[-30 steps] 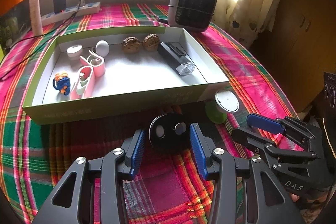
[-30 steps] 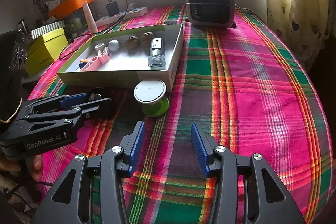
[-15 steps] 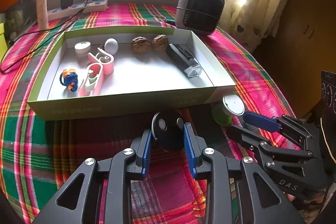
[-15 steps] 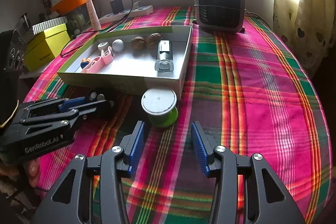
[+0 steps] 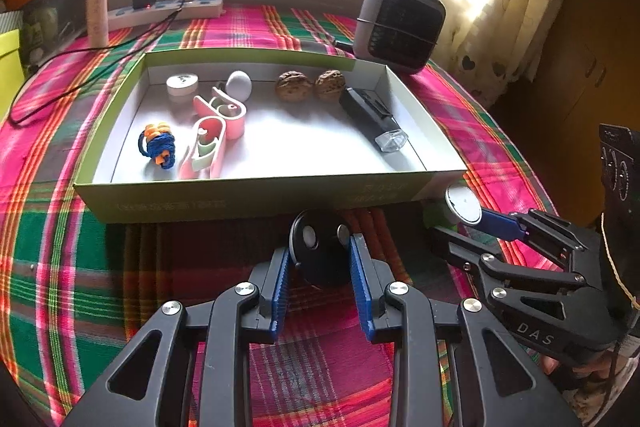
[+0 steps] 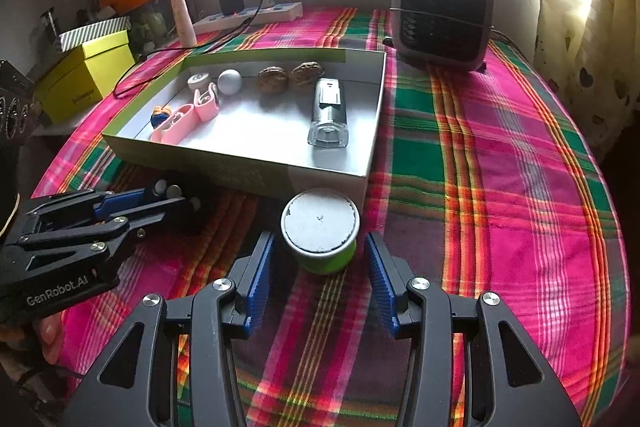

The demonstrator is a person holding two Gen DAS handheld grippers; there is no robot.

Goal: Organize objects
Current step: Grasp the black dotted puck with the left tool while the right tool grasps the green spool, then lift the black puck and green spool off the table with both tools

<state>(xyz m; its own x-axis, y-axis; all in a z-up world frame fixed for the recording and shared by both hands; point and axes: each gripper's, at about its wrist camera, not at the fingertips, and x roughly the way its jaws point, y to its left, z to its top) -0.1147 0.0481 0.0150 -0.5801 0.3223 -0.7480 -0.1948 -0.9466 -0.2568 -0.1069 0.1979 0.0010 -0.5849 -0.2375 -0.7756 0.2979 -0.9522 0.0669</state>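
My left gripper (image 5: 320,259) is shut on a black round disc (image 5: 320,247) with two pale studs, just in front of the green box (image 5: 248,203). My right gripper (image 6: 318,267) is open, its fingers on either side of a green spool with a white top (image 6: 319,233), not touching it. The spool stands at the box's near right corner and shows in the left wrist view (image 5: 462,205). Inside the box lie pink clips (image 5: 212,139), a blue cord bundle (image 5: 158,146), two walnuts (image 5: 310,85), a white ball (image 5: 239,85), a white cap (image 5: 182,84) and a black device (image 5: 370,119).
A grey heater (image 6: 442,13) stands behind the box. A power strip with charger (image 6: 248,13) and a cable lie at the back left. A yellow box (image 6: 86,73) sits off the table's left edge. The plaid cloth (image 6: 500,155) covers the round table.
My left gripper closed on the black disc. My right gripper moved forward, so the green spool now sits between its open fingers.
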